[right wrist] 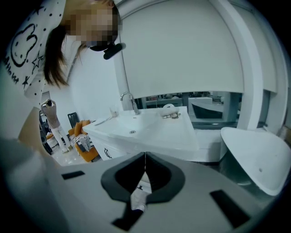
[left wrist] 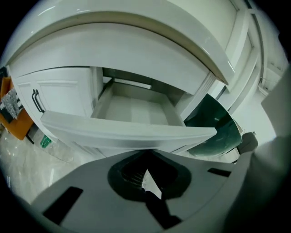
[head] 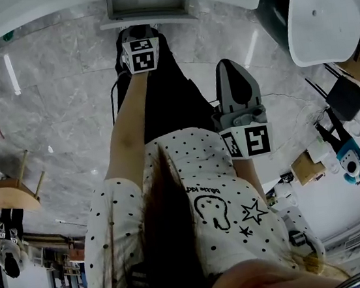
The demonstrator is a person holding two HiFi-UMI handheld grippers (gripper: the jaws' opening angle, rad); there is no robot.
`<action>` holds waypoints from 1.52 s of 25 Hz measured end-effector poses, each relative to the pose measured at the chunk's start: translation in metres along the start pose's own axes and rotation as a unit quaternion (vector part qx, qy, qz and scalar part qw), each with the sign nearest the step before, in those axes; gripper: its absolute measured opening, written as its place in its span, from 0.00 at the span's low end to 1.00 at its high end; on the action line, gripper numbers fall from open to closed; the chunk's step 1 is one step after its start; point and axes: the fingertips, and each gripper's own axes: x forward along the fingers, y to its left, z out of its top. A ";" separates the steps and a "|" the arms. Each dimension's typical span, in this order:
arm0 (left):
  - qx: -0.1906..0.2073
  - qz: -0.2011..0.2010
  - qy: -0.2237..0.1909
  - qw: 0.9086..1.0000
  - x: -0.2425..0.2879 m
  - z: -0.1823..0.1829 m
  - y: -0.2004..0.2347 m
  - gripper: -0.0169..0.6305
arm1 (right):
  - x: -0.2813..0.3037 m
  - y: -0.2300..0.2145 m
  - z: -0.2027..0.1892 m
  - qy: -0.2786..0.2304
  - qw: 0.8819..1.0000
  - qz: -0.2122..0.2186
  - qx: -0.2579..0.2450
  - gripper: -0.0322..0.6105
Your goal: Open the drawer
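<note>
The white drawer (left wrist: 129, 129) stands pulled out of the white cabinet, and its bare inside (left wrist: 132, 109) shows in the left gripper view. My left gripper (left wrist: 146, 155) hangs just in front of and above the drawer's front panel, jaws shut with nothing between them. In the head view the drawer (head: 146, 7) is at the top edge, and the left gripper (head: 135, 30) reaches toward it on an outstretched arm. My right gripper (head: 228, 68) is held back near the person's body. It is shut and empty (right wrist: 144, 157), and it points away at a washbasin.
A cabinet door with a black handle (left wrist: 37, 100) sits left of the drawer, and a dark green glass panel (left wrist: 213, 125) sits right of it. A wooden stool (head: 11, 185) stands on the marble floor at left. A white washbasin with a tap (right wrist: 141, 129) and a white oval fixture (head: 320, 9) are at right.
</note>
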 end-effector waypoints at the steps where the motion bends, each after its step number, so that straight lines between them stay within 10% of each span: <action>1: -0.007 0.001 0.003 1.000 -0.002 0.000 0.000 0.03 | 0.000 0.001 0.001 -0.001 1.000 0.000 0.000 0.07; 13: -0.001 -0.011 0.006 1.000 -0.059 0.025 -0.010 0.03 | 0.003 0.011 0.026 -0.016 1.000 0.004 -0.002 0.07; 38: 0.062 -0.090 -0.254 0.961 -0.246 0.251 -0.048 0.03 | -0.004 0.009 0.112 -0.101 0.992 -0.030 -0.076 0.07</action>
